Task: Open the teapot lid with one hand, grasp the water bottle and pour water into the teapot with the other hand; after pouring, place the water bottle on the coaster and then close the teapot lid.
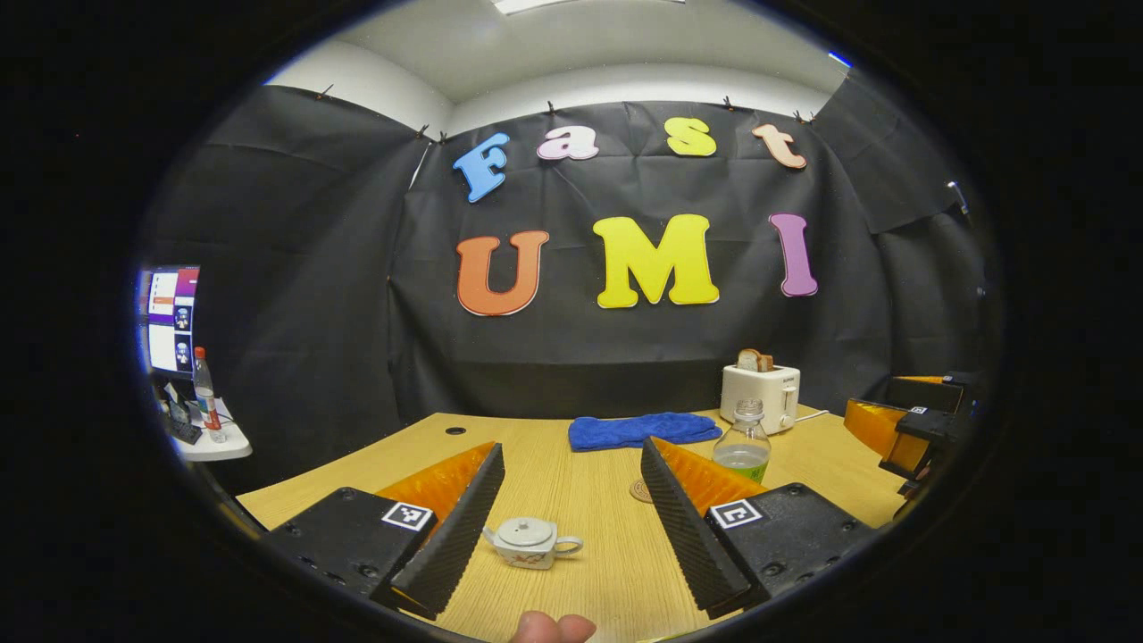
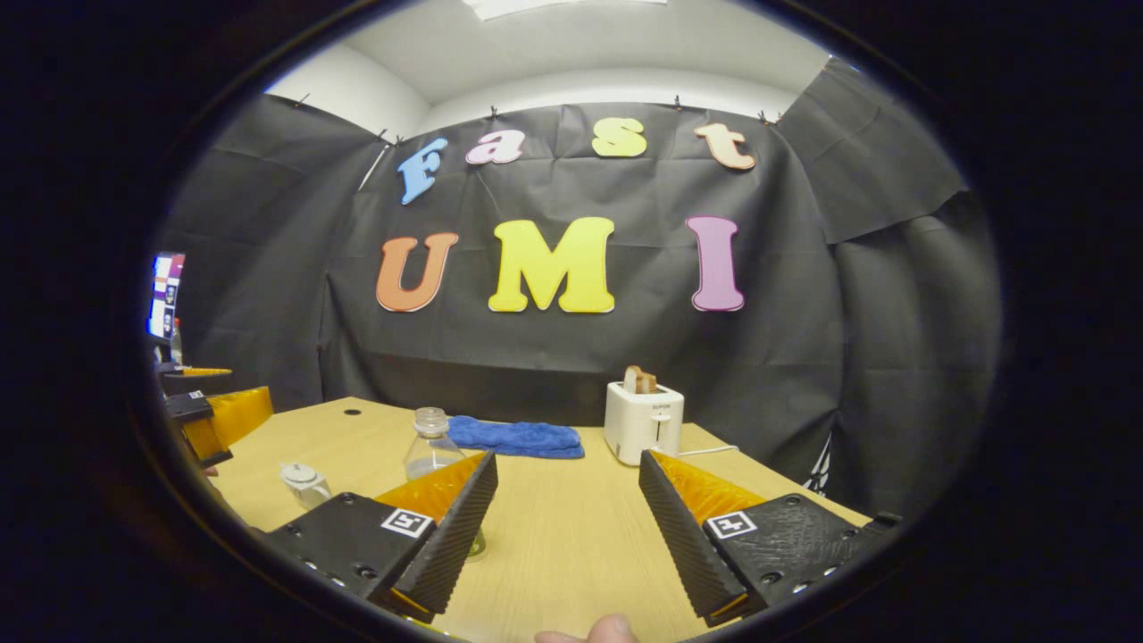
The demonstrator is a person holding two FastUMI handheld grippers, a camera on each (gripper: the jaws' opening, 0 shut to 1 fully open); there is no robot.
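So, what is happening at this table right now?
A person holds a gripper in each hand above a wooden table, and nothing is grasped yet. The left gripper is open, with the teapot low between its fingers, lid on. The right gripper is open too; the water bottle stands just behind its left finger. A coaster lies by the bottle. A blue towel and a toaster sit at the back.

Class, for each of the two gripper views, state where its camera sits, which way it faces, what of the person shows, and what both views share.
Left gripper view: rides the left gripper, facing forward over the table at the teapot; a fingertip shows.
Right gripper view: rides the right gripper, facing the toaster; a fingertip shows.
Shared: teapot, water bottle, blue towel, toaster, table.
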